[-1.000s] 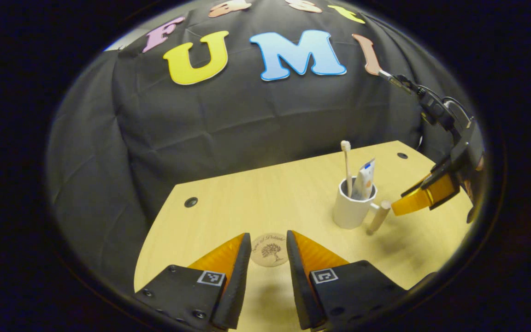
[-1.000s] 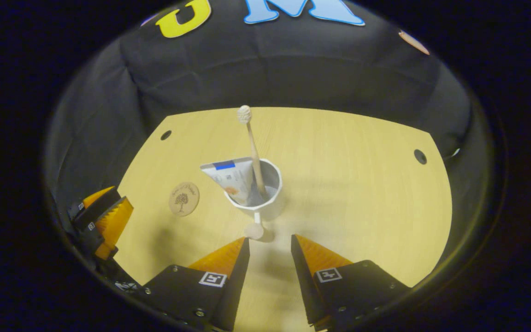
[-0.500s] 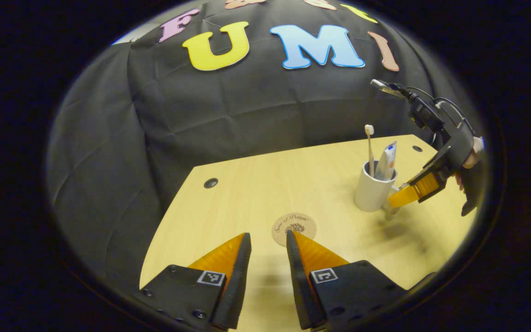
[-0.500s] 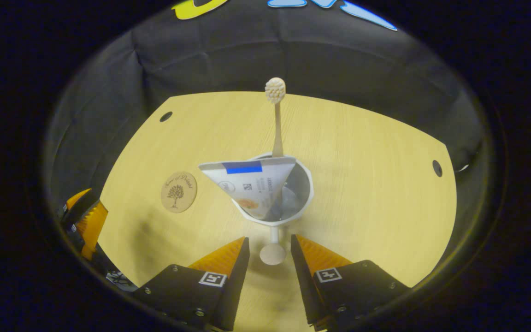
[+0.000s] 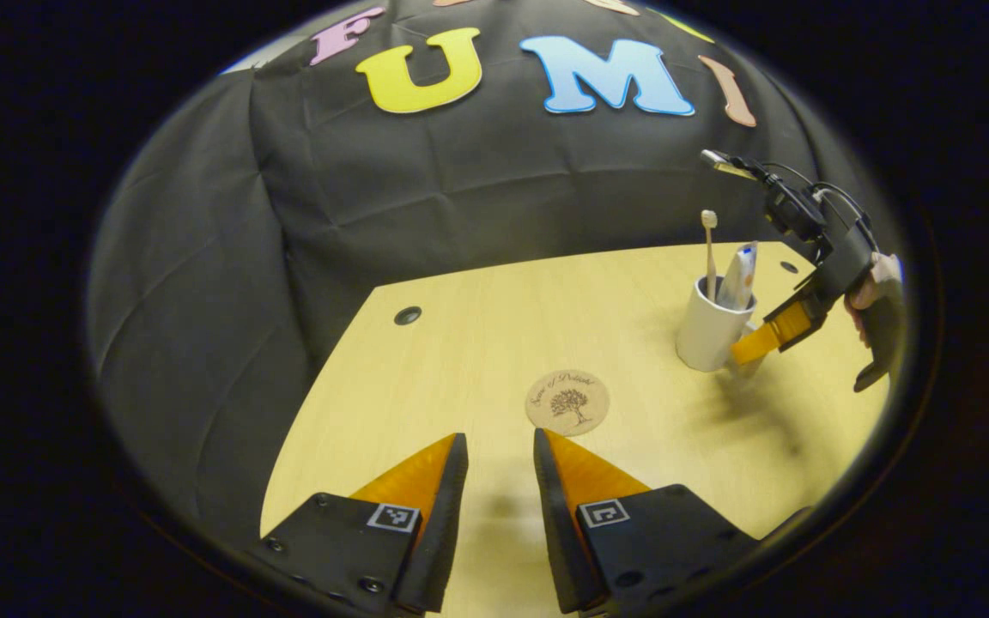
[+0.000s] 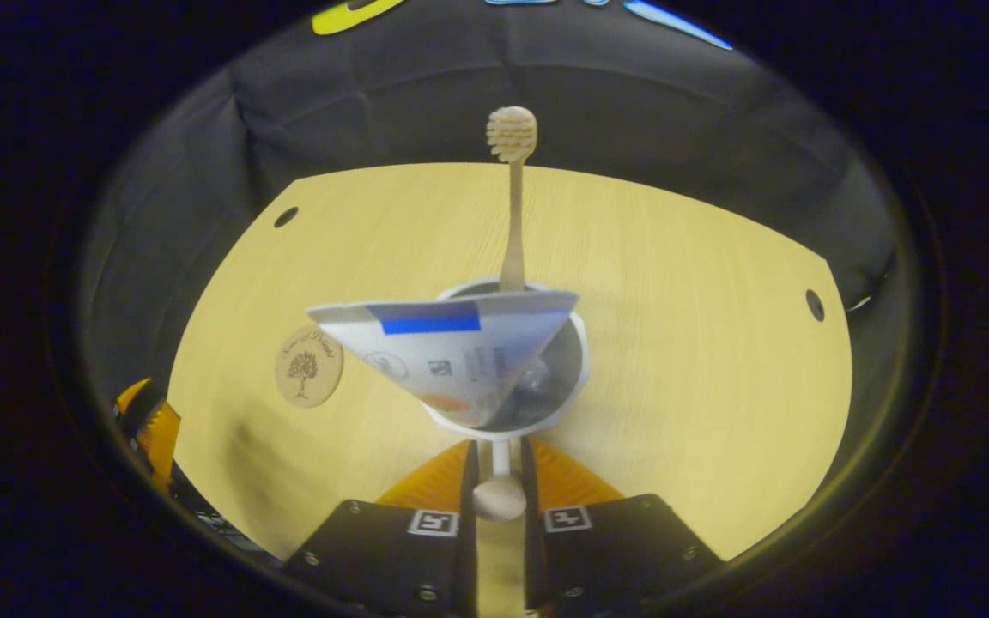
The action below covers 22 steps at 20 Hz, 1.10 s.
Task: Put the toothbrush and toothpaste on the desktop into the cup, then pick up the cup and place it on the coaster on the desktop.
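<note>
Wooden desktop (image 6: 675, 283), white cup (image 6: 576, 378) holding toothbrush (image 6: 512, 223) and toothpaste (image 6: 443, 343), right tool (image 6: 499, 468) clamping its handle (image 6: 500, 498), left tool (image 5: 499, 468) narrowly parted

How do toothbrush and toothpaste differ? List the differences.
The toothbrush is a thin stick, the toothpaste a wide flat tube. The toothbrush stands near upright and rises higher; the toothpaste leans, lower. Both sit in the cup.
</note>
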Available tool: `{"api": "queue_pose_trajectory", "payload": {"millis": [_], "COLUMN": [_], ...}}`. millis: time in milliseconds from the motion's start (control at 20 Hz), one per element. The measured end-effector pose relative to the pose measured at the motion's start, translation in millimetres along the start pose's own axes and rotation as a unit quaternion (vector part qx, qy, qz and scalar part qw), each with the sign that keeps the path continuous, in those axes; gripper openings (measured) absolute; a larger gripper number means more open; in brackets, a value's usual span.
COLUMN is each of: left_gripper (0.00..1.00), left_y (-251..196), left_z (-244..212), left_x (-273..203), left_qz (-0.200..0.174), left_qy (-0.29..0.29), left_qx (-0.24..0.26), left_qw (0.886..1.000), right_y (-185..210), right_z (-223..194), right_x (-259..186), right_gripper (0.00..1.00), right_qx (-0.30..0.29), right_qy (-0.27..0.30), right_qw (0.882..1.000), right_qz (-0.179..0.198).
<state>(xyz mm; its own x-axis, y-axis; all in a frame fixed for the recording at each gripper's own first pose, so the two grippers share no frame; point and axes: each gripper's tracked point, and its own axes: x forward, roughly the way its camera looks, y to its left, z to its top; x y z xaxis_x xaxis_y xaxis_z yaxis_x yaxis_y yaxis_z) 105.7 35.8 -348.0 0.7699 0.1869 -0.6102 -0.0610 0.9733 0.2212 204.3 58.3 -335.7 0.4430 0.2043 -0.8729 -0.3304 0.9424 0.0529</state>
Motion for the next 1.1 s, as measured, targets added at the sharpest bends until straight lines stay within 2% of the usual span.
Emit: {"api": "queue_pose_trajectory", "payload": {"millis": [250, 300, 400, 450, 500, 550, 950, 1050, 1100], "left_gripper": [0.5, 0.53, 0.5, 0.57, 0.53, 0.5, 0.49, 0.5, 0.57], "left_y": [2, 3, 6, 7, 8, 10, 17, 20, 22], "left_z": [0, -2, -5, -6, -6, -6, -6, -14, -17], "left_x": [-5, -7, -9, -10, -11, -9, -9, -14, -14], "left_qz": [0.001, 0.002, 0.004, 0.005, 0.006, 0.007, 0.011, 0.012, 0.013], "left_qy": [0.001, 0.001, 0.002, 0.003, 0.005, 0.006, 0.006, 0.007, 0.008], "left_qx": [0.0, -0.001, -0.003, -0.004, -0.005, -0.006, -0.009, -0.011, -0.012], "left_qw": [1.0, 1.0, 1.0, 1.0, 1.0, 1.0, 1.0, 1.0, 1.0], "right_y": [7, 9, 13, 14, 10, 11, 31, 52, 62], "right_z": [2, 4, 4, 4, 6, 3, 7, 10, 12], "right_x": [0, 1, 1, 0, -2, -2, -8, -7, -6], "right_gripper": [0.2, 0.2, 0.2, 0.2, 0.2, 0.1, 0.11, 0.11, 0.1], "right_qx": [0.01, 0.018, 0.029, 0.028, 0.034, 0.037, 0.039, 0.037, 0.034], "right_qy": [-0.025, -0.029, -0.037, -0.039, -0.046, -0.04, -0.072, -0.08, -0.081], "right_qw": [1.0, 0.999, 0.999, 0.999, 0.998, 0.999, 0.997, 0.996, 0.996], "right_qz": [0.002, 0.004, 0.009, 0.007, -0.001, -0.005, 0.008, 0.021, 0.027]}}
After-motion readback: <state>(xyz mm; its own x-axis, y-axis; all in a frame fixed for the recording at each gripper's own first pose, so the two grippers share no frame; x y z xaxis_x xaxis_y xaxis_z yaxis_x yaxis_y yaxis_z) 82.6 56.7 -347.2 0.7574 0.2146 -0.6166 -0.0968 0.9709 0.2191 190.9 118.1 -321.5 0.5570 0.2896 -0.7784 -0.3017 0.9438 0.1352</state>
